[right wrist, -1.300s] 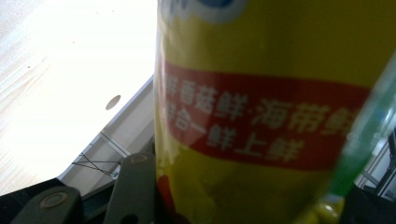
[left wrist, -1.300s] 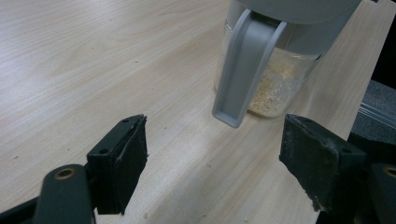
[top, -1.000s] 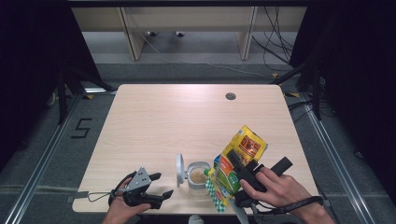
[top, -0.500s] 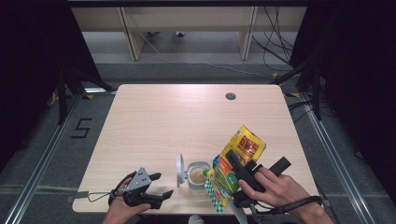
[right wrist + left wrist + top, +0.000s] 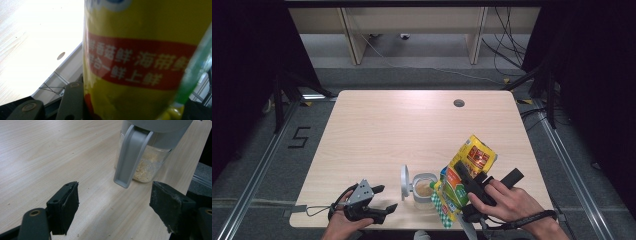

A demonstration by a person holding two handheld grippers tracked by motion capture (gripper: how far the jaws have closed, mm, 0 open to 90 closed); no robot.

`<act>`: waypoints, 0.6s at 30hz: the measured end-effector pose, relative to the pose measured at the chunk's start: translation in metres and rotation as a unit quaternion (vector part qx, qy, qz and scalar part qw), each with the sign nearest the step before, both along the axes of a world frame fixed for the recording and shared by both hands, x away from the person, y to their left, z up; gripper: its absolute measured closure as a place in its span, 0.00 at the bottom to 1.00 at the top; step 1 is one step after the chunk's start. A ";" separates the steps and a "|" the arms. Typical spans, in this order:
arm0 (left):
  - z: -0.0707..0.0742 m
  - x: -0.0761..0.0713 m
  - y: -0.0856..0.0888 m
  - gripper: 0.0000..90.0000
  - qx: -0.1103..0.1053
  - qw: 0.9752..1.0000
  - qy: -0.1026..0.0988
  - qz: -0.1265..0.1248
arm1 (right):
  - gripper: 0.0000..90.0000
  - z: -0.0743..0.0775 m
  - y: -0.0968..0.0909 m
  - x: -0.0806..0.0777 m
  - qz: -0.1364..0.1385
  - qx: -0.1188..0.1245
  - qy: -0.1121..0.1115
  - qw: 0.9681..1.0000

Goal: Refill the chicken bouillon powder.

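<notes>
- Nothing has visibly shifted since the earlier frames: both hands keep their places.
- Right gripper (image 5: 469,192) clamps the yellow bag (image 5: 464,180), tilted mouth-down toward the jar (image 5: 424,187) just left of it.
- Left gripper (image 5: 381,203), jaws wide and empty, rests near the jar's other side.

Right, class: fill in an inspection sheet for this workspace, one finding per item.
Surface: pale wooden table with a round cable hole.
Job's things: clear jar, hinged grey lid open, tan granules inside; yellow pouch tilted over it.
Clutter: nothing seen.
Grippers: left hand-held gripper open, resting near the table's front edge; right hand-held gripper shut on the pouch.
Cables: black lead trailing from the left gripper; more on the floor behind.
Surroundings: grey floor, wooden frame beyond, a taped "5".
</notes>
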State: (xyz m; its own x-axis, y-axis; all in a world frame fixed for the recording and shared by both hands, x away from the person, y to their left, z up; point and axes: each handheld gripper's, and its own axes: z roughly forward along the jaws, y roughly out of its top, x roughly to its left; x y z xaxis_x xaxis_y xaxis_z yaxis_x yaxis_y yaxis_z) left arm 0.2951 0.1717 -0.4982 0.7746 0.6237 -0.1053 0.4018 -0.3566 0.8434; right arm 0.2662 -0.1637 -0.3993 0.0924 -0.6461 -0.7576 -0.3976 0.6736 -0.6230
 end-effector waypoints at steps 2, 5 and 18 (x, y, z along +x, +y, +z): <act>0.001 0.001 0.001 0.25 0.005 1.000 -0.007 -0.005 | 0.65 0.000 0.000 0.000 0.001 -0.001 0.000 1.000; 0.000 0.000 0.000 0.25 0.001 1.000 -0.002 0.000 | 0.65 0.000 0.001 0.001 0.005 -0.006 0.002 1.000; 0.001 0.001 0.001 0.25 0.007 1.000 -0.010 -0.006 | 0.65 -0.003 0.001 0.001 0.002 -0.001 0.004 1.000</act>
